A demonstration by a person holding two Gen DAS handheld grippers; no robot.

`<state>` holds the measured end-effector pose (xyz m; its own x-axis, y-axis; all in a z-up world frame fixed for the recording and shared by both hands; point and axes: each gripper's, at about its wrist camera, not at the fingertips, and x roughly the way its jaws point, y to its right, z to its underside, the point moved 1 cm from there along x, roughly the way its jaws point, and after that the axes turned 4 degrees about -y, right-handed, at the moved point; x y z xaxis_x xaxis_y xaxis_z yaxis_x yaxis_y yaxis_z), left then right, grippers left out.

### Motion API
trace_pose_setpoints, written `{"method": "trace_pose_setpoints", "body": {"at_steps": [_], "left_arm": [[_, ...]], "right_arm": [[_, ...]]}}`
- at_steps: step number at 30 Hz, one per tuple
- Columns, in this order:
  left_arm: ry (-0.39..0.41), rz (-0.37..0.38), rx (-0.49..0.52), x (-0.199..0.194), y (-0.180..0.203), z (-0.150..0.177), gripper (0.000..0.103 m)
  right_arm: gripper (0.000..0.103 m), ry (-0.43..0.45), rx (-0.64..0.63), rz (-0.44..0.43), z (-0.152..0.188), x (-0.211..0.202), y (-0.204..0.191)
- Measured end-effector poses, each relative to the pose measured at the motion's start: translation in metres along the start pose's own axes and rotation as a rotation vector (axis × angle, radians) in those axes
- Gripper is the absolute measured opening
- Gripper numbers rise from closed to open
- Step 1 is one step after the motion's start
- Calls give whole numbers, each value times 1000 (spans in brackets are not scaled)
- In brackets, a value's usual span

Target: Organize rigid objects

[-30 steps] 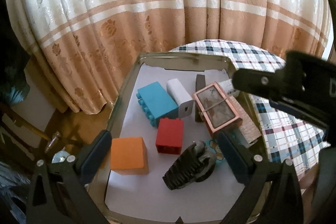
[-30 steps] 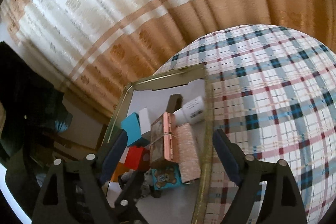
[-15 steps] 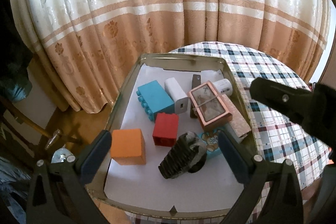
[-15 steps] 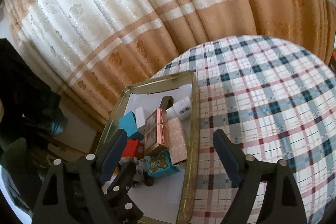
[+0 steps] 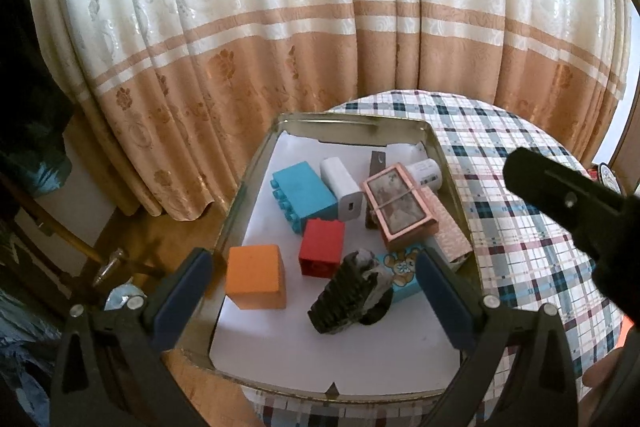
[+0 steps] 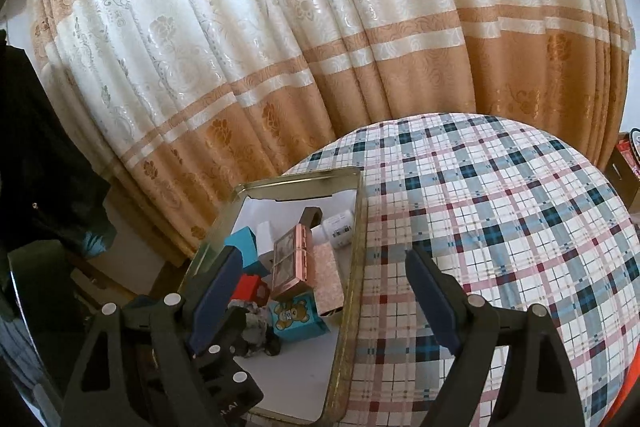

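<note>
Left gripper (image 5: 312, 291): matte black plastic frame with triangular cut-outs, silver round screw heads near the finger roots, dark blue flat pads on both fingers (image 5: 182, 293). Right gripper (image 6: 324, 301): same build, black frame, silver screws, blue pads (image 6: 430, 301); pale lettering, illegible, on black housing at 7 o'clock

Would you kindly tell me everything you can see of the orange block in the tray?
The orange block is a plain, matte, cube-like piece with smooth faces; no studs show. It looks like plastic or foam. It sits upright on the white liner near the left wall of the metal tray, toward the near end. It stands apart from the red block; nothing touches it, and neither gripper holds it.
</note>
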<state>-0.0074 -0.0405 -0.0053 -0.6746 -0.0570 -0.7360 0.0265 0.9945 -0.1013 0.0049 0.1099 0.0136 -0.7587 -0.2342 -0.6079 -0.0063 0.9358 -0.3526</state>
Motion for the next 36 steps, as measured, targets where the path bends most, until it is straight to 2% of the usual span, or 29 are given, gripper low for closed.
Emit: {"method": "trace_pose_setpoints", "body": {"at_steps": [14, 22, 36], "left_arm": [[5, -6, -8, -10, 1, 4, 102], [-9, -45, -1, -12, 5, 5, 102], [27, -79, -21, -18, -2, 4, 102]], "right_arm": [[86, 53, -50, 48, 8, -19, -2], [86, 60, -24, 46, 8, -23, 5], [86, 81, -43, 51, 9, -30, 2]]}}
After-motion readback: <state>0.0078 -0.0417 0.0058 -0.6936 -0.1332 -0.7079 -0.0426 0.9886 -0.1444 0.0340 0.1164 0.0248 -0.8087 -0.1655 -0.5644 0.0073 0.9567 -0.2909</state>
